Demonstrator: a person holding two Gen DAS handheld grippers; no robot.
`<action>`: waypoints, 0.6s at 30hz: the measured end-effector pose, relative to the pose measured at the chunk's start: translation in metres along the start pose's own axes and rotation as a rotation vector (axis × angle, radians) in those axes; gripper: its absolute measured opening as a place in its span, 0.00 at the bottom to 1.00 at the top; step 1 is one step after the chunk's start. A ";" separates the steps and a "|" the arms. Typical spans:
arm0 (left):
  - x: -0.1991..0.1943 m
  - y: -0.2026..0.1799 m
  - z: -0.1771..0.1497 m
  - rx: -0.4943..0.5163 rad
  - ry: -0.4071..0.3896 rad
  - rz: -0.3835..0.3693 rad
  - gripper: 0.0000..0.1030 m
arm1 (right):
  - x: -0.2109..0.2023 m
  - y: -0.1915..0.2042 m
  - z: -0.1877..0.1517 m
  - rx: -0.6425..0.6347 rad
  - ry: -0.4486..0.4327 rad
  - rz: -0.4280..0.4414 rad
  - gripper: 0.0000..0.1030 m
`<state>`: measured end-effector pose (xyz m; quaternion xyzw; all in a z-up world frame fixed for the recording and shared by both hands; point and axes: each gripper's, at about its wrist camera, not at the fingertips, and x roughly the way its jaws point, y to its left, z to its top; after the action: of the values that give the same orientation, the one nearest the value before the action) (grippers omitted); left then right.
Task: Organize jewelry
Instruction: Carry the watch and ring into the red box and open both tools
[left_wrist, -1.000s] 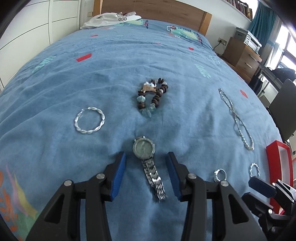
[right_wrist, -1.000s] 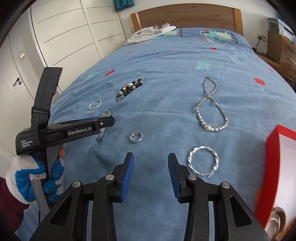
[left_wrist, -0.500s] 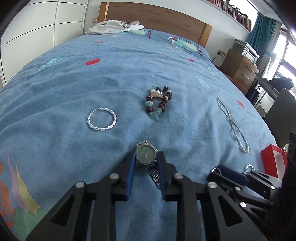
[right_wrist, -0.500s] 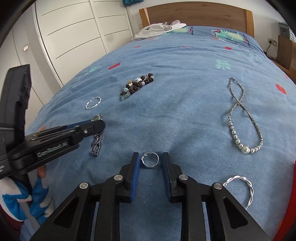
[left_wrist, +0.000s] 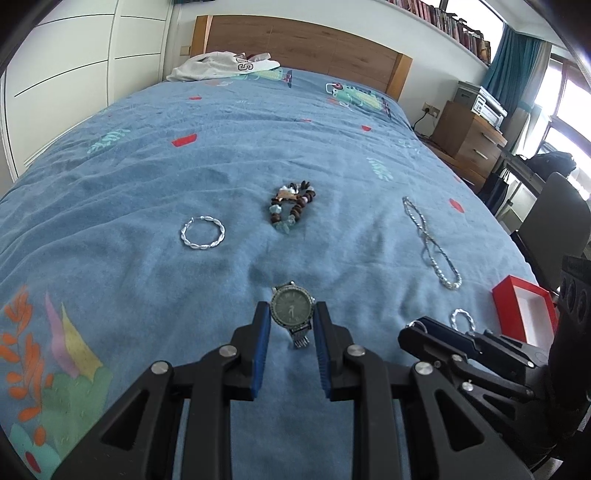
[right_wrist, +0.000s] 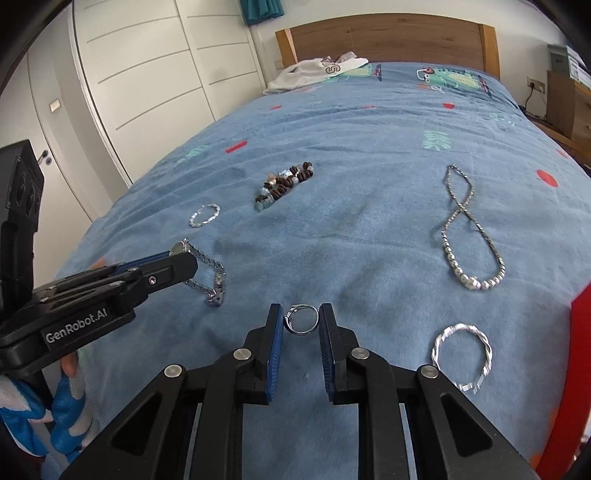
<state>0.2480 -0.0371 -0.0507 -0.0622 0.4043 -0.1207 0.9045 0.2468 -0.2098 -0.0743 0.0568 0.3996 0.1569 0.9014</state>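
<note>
My left gripper (left_wrist: 290, 314) is shut on a silver wristwatch (left_wrist: 291, 309), held by its round face, lifted so the metal band (right_wrist: 211, 280) hangs down to the blue bedspread. My right gripper (right_wrist: 301, 318) is shut on a small silver ring (right_wrist: 302, 319), held just above the bed. A red jewelry box (left_wrist: 526, 308) with a white inside sits at the right edge of the bed.
On the bedspread lie a brown and pale beaded bracelet (left_wrist: 291, 206), a twisted silver bangle (left_wrist: 202, 234) at left, a long silver bead necklace (right_wrist: 471, 236) at right and another twisted silver bangle (right_wrist: 463, 356) near the red box (right_wrist: 580, 332). White clothing (left_wrist: 221, 66) lies by the headboard.
Both grippers closed from open, the left on the watch and the right on the ring. Both have since risen, lifting the watch face and the ring off the bedspread.
</note>
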 end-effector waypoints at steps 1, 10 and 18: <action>-0.004 -0.002 -0.001 0.000 0.000 -0.002 0.21 | -0.006 0.001 -0.001 0.006 -0.006 0.003 0.19; -0.038 -0.046 -0.010 0.040 -0.010 -0.051 0.21 | -0.067 -0.009 -0.010 0.038 -0.068 -0.013 0.19; -0.048 -0.121 -0.018 0.123 0.002 -0.163 0.21 | -0.128 -0.049 -0.033 0.096 -0.109 -0.105 0.19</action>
<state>0.1833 -0.1415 -0.0033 -0.0393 0.3907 -0.2186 0.8933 0.1530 -0.2985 -0.0180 0.0873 0.3593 0.0870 0.9251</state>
